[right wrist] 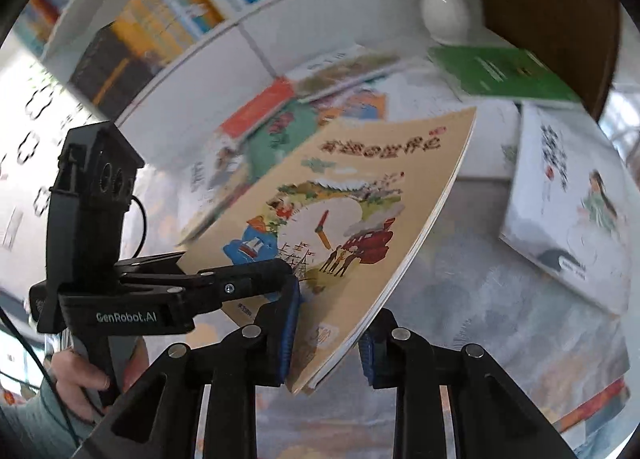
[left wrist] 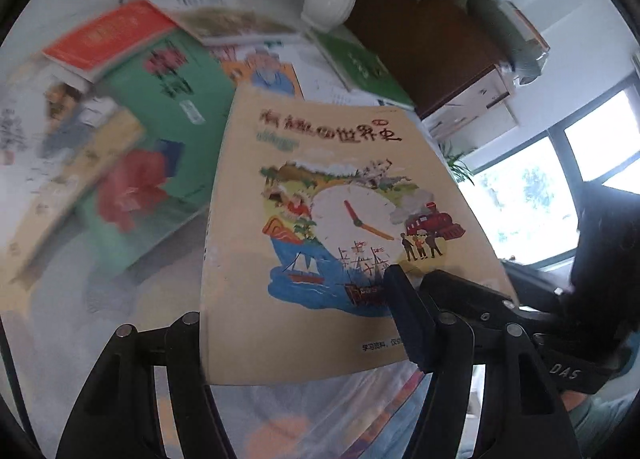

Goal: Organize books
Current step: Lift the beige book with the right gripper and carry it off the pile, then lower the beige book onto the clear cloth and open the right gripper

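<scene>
A beige picture book (left wrist: 320,187) with a clock and a red train on its cover is held tilted above the table. My left gripper (left wrist: 296,309) has the book slantwise between its jaws: one pad (left wrist: 408,319) lies on the cover and the other finger (left wrist: 188,323) sits at the spine edge. In the right wrist view the same beige book (right wrist: 360,195) has its near corner pinched between the blue pads of my right gripper (right wrist: 325,347). The left gripper (right wrist: 236,267) reaches in from the left, gripped by a hand (right wrist: 80,383).
Several books lie scattered on the pale table (right wrist: 480,299): a green one with red flowers (left wrist: 168,131), a red one (left wrist: 108,35), a green one (right wrist: 500,71), and a white one with a girl (right wrist: 572,211). A white vase (right wrist: 444,7) and a filled bookshelf (right wrist: 168,15) stand behind.
</scene>
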Tool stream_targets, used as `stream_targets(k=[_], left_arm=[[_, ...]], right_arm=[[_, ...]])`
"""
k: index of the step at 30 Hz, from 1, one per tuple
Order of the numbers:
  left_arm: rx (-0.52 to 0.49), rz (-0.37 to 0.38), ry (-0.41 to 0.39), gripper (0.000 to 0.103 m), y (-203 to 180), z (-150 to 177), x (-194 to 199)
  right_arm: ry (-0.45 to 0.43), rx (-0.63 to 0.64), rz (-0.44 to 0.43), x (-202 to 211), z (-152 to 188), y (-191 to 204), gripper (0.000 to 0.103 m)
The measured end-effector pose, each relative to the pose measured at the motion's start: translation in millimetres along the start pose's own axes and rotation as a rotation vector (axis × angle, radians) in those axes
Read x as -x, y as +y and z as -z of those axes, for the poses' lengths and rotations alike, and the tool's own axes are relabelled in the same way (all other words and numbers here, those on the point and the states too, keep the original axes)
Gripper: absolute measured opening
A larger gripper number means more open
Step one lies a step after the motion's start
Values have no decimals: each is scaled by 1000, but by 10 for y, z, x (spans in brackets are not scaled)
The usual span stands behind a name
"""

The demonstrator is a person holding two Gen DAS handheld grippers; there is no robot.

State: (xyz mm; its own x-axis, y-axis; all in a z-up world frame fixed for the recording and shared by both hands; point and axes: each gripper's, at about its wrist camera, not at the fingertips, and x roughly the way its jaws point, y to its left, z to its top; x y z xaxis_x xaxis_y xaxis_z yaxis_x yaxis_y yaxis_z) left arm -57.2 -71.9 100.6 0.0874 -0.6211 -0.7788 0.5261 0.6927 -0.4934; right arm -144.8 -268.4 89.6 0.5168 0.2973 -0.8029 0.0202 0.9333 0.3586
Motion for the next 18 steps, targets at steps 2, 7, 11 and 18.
stream_targets(k=[2, 7, 11, 18], left_arm=[[-9, -18, -28, 64, -18, 59, 191], [68, -1, -133, 64, 294, 223, 778], [167, -55, -262, 64, 729, 319, 1380], [339, -225, -416, 66, 1659, 517, 2097]], right_arm=[[5, 97, 18, 54, 8, 249, 26], [3, 182, -34, 123, -83, 687, 28], [-4, 298, -112, -9, -326, 1310, 28], [24, 478, -292, -639, -664, 2486, 28]])
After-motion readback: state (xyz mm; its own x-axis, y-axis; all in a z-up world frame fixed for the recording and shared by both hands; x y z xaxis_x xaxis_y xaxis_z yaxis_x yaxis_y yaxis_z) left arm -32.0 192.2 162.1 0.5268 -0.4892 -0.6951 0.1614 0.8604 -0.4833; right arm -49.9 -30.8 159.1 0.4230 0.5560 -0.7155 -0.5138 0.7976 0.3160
